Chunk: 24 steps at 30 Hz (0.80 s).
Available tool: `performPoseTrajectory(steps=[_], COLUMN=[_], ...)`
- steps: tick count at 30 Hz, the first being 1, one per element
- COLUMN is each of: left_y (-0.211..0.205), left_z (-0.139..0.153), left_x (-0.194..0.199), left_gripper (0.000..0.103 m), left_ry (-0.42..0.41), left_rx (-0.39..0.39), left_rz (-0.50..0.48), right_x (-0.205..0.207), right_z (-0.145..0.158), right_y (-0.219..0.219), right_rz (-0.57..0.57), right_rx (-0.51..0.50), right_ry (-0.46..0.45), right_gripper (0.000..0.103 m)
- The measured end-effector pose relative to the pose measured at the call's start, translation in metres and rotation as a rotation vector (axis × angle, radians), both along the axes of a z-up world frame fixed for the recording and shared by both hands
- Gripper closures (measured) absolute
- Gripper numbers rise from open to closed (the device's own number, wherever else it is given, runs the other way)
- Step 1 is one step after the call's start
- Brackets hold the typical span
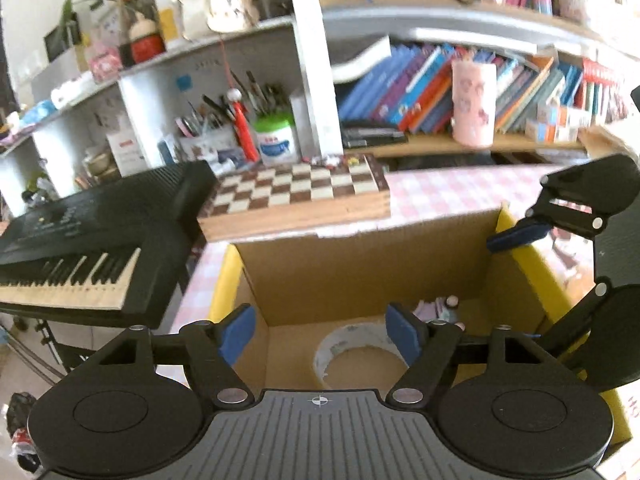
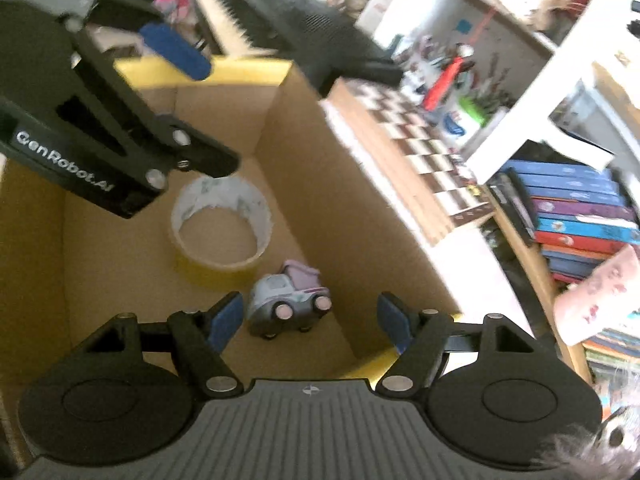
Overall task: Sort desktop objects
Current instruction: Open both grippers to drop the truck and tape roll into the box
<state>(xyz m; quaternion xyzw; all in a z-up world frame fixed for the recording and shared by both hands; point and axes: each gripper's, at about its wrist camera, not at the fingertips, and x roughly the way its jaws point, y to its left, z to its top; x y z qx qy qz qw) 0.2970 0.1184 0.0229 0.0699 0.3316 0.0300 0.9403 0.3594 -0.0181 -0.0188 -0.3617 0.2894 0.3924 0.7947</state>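
Note:
An open cardboard box (image 1: 360, 264) with yellow rim flaps (image 2: 240, 69) sits on the desk. On its floor lie a roll of yellow tape (image 2: 218, 268) and a small grey and pink toy truck (image 2: 288, 300). My left gripper (image 1: 320, 332) hangs open over the box, directly above the tape roll (image 1: 340, 344), with nothing between its blue pads. My right gripper (image 2: 310, 318) is open above the toy truck, and its pads do not press on it. In the left wrist view the truck (image 1: 440, 308) peeks out behind one finger, and the right gripper (image 1: 560, 264) is at the right edge.
A black keyboard piano (image 1: 100, 232) stands left of the box, with a wooden chessboard (image 1: 296, 188) behind it on the pink checked tablecloth (image 1: 440, 192). Shelves at the back hold books (image 1: 404, 92), a pink cup (image 1: 474, 104) and pen holders (image 1: 276, 140).

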Motion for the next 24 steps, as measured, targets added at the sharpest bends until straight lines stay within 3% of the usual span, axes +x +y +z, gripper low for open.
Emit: performPoseTrajectory(steps=[9, 11, 24], left_y=[0.005, 0.004, 0.008], left_z=[0.022, 0.025, 0.029], left_x=[-0.048, -0.059, -0.12], left_gripper=[0.02, 0.018, 0.01], left_ry=[-0.108, -0.118, -0.158], left_rx=[-0.134, -0.138, -0.148], left_rz=[0.092, 0.101, 0.128], right_x=[-0.026, -0.036, -0.095], right_z=[0.04, 0.047, 0.058], right_y=[-0.032, -0.039, -0.074], right_rz=[-0.146, -0.185, -0.459], right_rx=[0.174, 0.21, 0.423], right_ry=[-0.044, -0.056, -0.06], right_gripper=[0.028, 0.023, 0.022])
